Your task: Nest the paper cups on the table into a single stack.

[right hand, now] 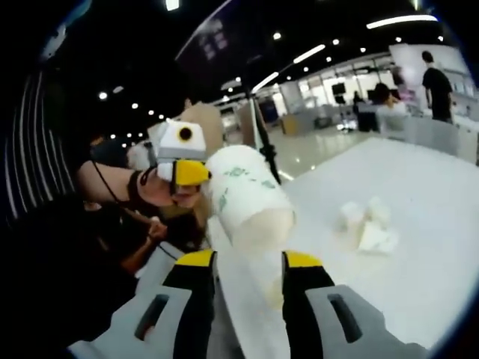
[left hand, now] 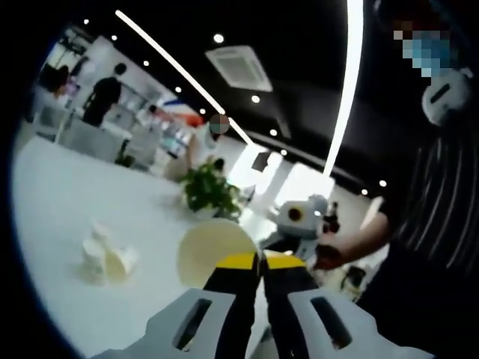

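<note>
While the left gripper (left hand: 261,262) pinches the rim of a cup (left hand: 212,250) held in the air, the right gripper (right hand: 248,262) stands wide just short of it, holding nothing. Beyond, on the white table (right hand: 419,187), a cluster of about three cups (right hand: 367,223) lies, some tipped. A plant (left hand: 209,190) sits farther back.

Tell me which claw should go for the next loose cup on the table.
Right, probably. The right claw is open, with its jaws apart. The left claw is shut on a paper cup, so it can stay as the holder while the right fetches one from the cluster of cups on the white table.
</note>
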`<action>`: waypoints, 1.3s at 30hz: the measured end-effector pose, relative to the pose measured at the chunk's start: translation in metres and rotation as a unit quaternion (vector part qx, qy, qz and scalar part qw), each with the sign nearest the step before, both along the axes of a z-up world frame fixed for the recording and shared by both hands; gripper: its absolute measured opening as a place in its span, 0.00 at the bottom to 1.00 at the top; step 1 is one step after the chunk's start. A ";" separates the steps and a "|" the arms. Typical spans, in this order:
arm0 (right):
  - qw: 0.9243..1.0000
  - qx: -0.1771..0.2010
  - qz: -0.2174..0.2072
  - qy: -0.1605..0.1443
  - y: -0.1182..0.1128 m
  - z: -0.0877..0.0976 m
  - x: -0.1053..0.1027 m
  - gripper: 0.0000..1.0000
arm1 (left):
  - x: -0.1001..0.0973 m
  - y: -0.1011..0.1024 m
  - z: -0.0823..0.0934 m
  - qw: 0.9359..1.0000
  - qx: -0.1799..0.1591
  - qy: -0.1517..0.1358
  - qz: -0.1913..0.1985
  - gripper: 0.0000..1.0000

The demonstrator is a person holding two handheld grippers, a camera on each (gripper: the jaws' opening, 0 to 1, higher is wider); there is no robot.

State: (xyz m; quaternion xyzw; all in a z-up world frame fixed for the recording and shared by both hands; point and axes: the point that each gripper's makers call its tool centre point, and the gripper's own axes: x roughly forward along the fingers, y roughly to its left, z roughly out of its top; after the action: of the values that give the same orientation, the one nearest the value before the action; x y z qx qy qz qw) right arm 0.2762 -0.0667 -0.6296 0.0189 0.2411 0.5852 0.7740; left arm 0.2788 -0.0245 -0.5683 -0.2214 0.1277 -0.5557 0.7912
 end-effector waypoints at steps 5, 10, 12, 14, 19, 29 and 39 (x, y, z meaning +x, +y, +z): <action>1.000 -0.001 -0.010 -0.014 -0.003 0.001 0.001 0.36 | 0.000 -0.002 -0.002 1.000 0.010 -0.001 -0.004 0.00; 0.999 0.000 -0.024 -0.028 -0.008 0.004 0.004 0.41 | 0.001 -0.004 -0.003 1.000 0.020 -0.001 -0.006 0.00; 0.999 0.003 -0.030 -0.027 -0.010 0.005 0.004 0.43 | 0.000 -0.006 -0.004 1.000 0.025 -0.004 -0.009 0.00; 0.999 0.007 -0.037 -0.031 -0.014 0.006 0.007 0.45 | 0.000 -0.008 -0.005 0.999 0.032 -0.010 -0.012 0.00; 0.998 0.005 -0.056 -0.041 -0.024 0.005 0.012 0.51 | 0.007 -0.021 -0.014 0.997 0.070 -0.021 -0.023 0.00; 0.993 0.001 -0.108 -0.049 -0.054 0.000 0.025 0.65 | 0.007 -0.024 -0.037 0.991 0.124 -0.026 -0.046 0.00; 0.986 -0.002 -0.154 -0.069 -0.083 0.004 0.037 0.76 | 0.007 -0.023 -0.050 0.982 0.176 -0.034 -0.061 0.00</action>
State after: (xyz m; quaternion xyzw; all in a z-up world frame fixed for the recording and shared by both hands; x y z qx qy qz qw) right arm 0.3133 -0.1500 -0.6257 0.0141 0.1827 0.4585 0.8696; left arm 0.2857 -0.0480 -0.6181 -0.0518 0.2102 -0.5792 0.7859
